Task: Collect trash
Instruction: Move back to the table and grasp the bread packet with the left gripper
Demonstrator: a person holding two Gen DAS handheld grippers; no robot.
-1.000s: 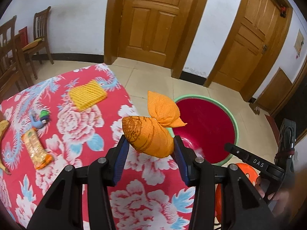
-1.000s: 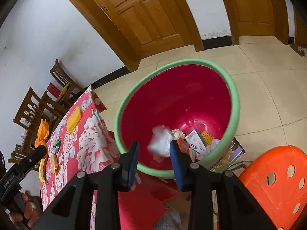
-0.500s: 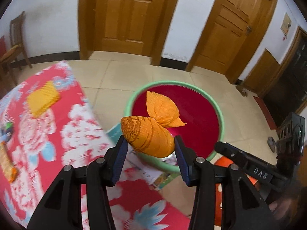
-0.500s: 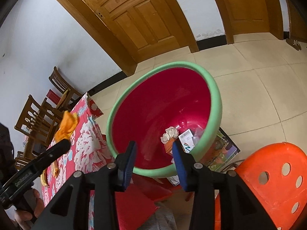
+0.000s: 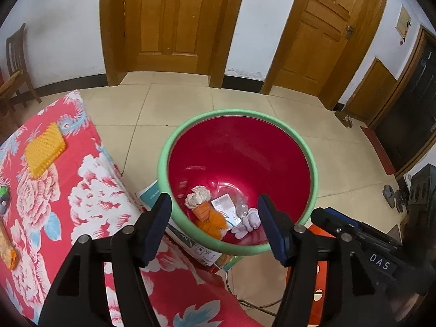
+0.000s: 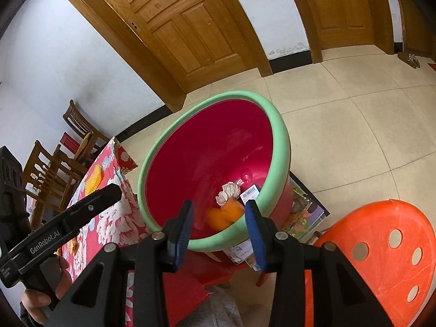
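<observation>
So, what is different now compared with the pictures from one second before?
The left gripper swung from over the table to above the bin, its jaws have just been opening, and the orange bundle it held now lies inside among the other trash. The white wad seen falling earlier has landed there too. The right gripper stays empty over the bin; the yellow sponge is unmoved on the tablecloth.

Both wrist views overlook the bin [image 5: 310, 160], apparently closely.

Trash [image 5: 215, 214] lies in the bin [image 5: 163, 158], right of the table [image 5: 90, 190].
</observation>
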